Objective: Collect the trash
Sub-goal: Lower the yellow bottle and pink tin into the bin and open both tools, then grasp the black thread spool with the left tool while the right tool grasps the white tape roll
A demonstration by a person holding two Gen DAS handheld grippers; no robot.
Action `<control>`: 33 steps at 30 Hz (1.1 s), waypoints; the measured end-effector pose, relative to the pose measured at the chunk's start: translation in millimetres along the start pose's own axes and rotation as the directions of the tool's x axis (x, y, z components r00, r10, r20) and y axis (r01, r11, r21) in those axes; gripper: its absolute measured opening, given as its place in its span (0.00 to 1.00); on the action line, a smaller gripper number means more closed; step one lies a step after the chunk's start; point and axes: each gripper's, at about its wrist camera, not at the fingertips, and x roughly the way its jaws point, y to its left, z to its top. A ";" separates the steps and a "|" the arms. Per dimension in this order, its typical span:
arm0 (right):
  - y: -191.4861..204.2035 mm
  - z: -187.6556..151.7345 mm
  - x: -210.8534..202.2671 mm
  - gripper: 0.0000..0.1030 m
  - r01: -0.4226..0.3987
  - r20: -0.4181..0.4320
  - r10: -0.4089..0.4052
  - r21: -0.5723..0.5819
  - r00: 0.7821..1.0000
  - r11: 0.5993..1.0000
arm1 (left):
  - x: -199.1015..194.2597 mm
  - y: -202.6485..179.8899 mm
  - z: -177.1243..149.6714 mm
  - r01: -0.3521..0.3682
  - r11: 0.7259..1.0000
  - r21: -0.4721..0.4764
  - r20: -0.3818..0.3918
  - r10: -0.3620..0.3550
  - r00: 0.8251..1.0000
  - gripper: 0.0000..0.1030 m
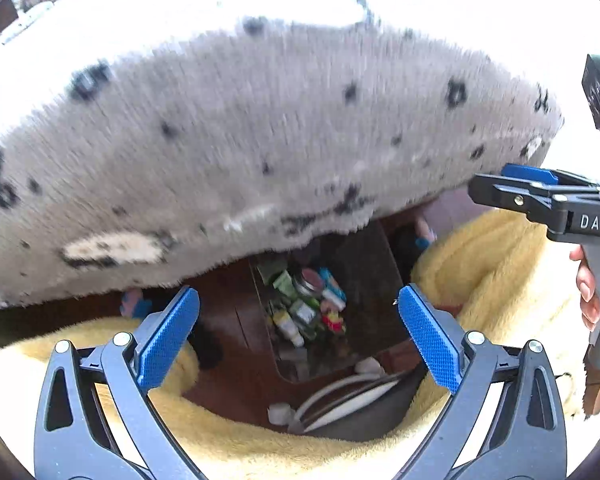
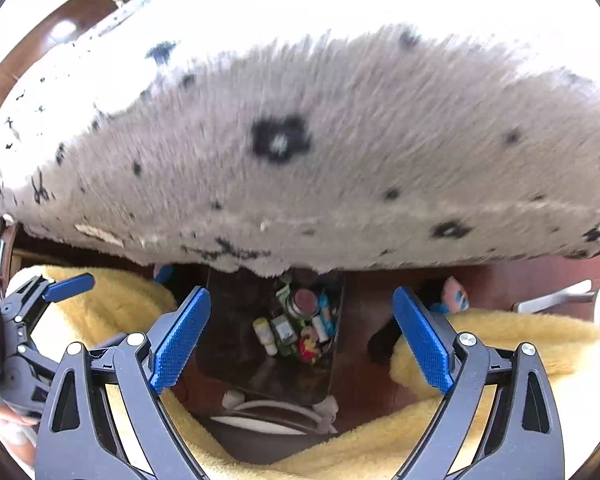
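Note:
A dark rectangular bin (image 1: pixel 372 272) stands on the brown floor below me. In it lies a pile of trash (image 1: pixel 308 304): small bottles, a jar with a reddish lid and bright wrappers. My left gripper (image 1: pixel 300 340) hangs above the bin, open, with nothing between its blue pads. In the right wrist view the same trash (image 2: pixel 300 324) sits in the bin (image 2: pixel 236 320), and my right gripper (image 2: pixel 300 340) is open and empty above it. The two grippers hang side by side. A finger of the right one (image 1: pixel 532 174) shows at the left view's right edge.
A grey fluffy blanket (image 1: pixel 260 140) with black flower marks overhangs the far side of the bin. Yellow fluffy fabric (image 1: pixel 500 272) lies on both sides and in front. A dark bag with white cords (image 1: pixel 352 404) sits at the bin's near end. A hand (image 1: pixel 588 292) grips the right handle.

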 end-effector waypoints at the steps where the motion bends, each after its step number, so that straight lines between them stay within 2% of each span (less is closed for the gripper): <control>1: 0.2 1.1 -5.2 0.91 0.005 0.015 -0.005 -0.005 1.000 1.000 | -5.3 0.2 2.0 -0.009 1.000 0.003 0.018 0.009 1.000 0.92; 5: 1.1 13.5 -29.4 0.91 0.028 0.090 -0.025 -0.029 0.996 0.999 | -28.4 2.7 14.6 -0.038 0.999 0.011 0.090 0.037 0.995 0.92; 10: -2.5 33.0 -46.1 0.92 0.047 0.160 -0.040 -0.043 0.986 0.998 | -40.4 14.9 31.2 -0.082 0.997 -0.008 0.135 0.083 0.987 0.92; 19: 3.7 83.6 -59.5 0.92 0.087 0.224 -0.065 -0.089 0.972 0.992 | -54.3 47.5 80.8 -0.176 0.984 -0.029 0.214 0.178 0.960 0.92; 28: 23.5 152.3 -43.0 0.93 0.089 0.256 -0.051 -0.140 0.965 0.986 | -53.1 83.2 137.4 -0.224 0.973 -0.053 0.245 0.230 0.942 0.92; 33: 37.9 196.5 -22.4 0.93 0.068 0.261 -0.025 -0.155 0.965 0.986 | -42.4 103.1 168.6 -0.221 0.973 -0.061 0.241 0.229 0.943 0.92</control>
